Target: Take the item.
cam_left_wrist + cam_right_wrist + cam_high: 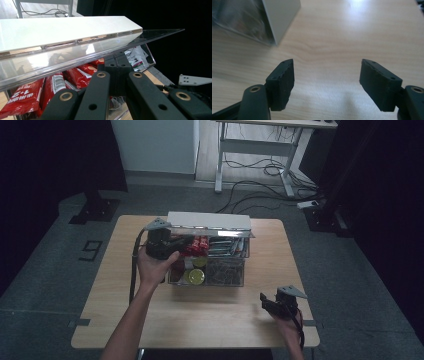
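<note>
Left tongs [186, 241], pressed together, reached under the clear box's lid [75, 53] beside red packets [25, 96]; right tongs [327, 82] hovered spread above the bare desk [332, 42].

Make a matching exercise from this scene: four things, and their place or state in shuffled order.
Things:
1. left hand-held gripper
2. right hand-held gripper
3. red snack packets
4. yellow lids

Places or states:
A. front compartment of the clear box
B. open above bare table
C. under the raised lid
D. reaching into the box's rear left

Pairs: 1-D, 2-B, 3-C, 4-A
</note>
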A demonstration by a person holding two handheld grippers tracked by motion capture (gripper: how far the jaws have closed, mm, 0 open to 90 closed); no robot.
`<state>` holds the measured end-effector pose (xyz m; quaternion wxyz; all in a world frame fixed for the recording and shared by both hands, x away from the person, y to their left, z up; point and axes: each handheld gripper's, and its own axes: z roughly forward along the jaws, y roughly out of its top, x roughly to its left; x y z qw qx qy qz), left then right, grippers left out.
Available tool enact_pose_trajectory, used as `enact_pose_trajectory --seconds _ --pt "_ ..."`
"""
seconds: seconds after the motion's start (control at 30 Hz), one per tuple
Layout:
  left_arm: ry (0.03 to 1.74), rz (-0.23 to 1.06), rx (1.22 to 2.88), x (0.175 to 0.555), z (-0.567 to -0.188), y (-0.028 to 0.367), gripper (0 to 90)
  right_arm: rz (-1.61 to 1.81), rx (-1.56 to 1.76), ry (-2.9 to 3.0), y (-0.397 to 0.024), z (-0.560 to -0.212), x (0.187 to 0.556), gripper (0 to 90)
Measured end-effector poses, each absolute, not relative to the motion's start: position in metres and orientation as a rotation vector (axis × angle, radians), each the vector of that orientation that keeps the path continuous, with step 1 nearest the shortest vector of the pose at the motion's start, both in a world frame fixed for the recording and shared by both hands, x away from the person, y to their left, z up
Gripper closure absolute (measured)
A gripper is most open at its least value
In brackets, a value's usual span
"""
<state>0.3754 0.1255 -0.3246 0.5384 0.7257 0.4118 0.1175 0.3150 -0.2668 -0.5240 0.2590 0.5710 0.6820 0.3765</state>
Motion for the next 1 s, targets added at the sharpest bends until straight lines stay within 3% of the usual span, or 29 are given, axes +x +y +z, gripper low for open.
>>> enact_pose_trajectory --seconds 0.43,0.7,1.0 --pt "0.982 0.281 1.730 0.378 -0.324 0.124 90.0 1.213 1.408 1.807 -0.255 -0.455 0.316 35.6" --pt "0.986 0.282 1.736 0.377 -0.324 0.124 90.0 1.288 1.347 1.821 -0.247 -0.429 0.319 42.6" --pt "0.988 0.280 1.729 0.377 -0.324 0.124 90.0 1.401 1.310 1.856 -0.236 -0.403 0.324 44.2"
